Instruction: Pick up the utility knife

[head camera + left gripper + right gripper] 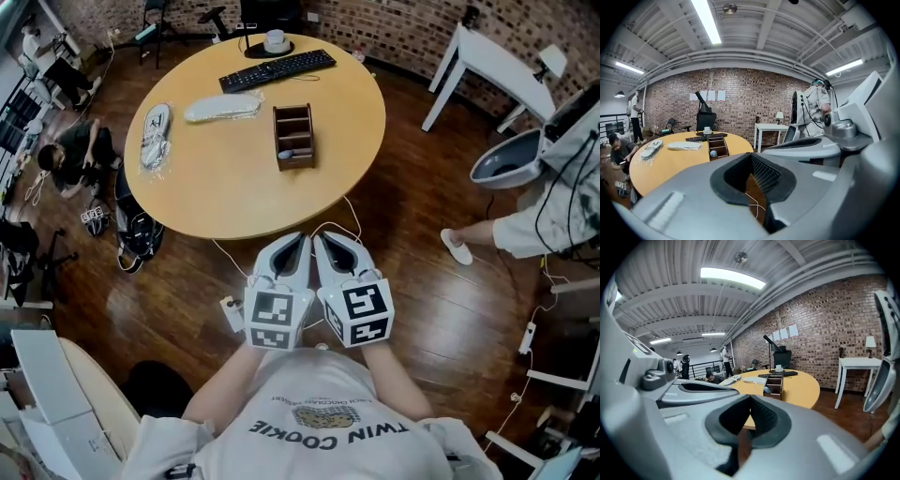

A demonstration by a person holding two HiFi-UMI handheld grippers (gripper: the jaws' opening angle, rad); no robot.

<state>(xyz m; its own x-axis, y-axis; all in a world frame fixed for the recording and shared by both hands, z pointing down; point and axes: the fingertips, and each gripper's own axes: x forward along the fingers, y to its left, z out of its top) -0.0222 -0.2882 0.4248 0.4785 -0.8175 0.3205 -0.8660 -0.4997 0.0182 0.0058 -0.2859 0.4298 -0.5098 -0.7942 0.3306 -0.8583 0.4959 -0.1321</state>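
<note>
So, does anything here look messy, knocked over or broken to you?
Nothing spilled or broken. On the table, the keyboard lies flat and the wooden organiser stands upright. The only untidy bit is a loose white cable looping across the floor by the table's near edge.

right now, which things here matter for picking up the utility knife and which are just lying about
For the job: left hand-held gripper, right hand-held gripper, both shut and empty; round table. No knife clearly identifiable; maybe the bagged item at its left edge.
Lying about: keyboard, cup, wooden organiser, white bagged bundle.
</note>
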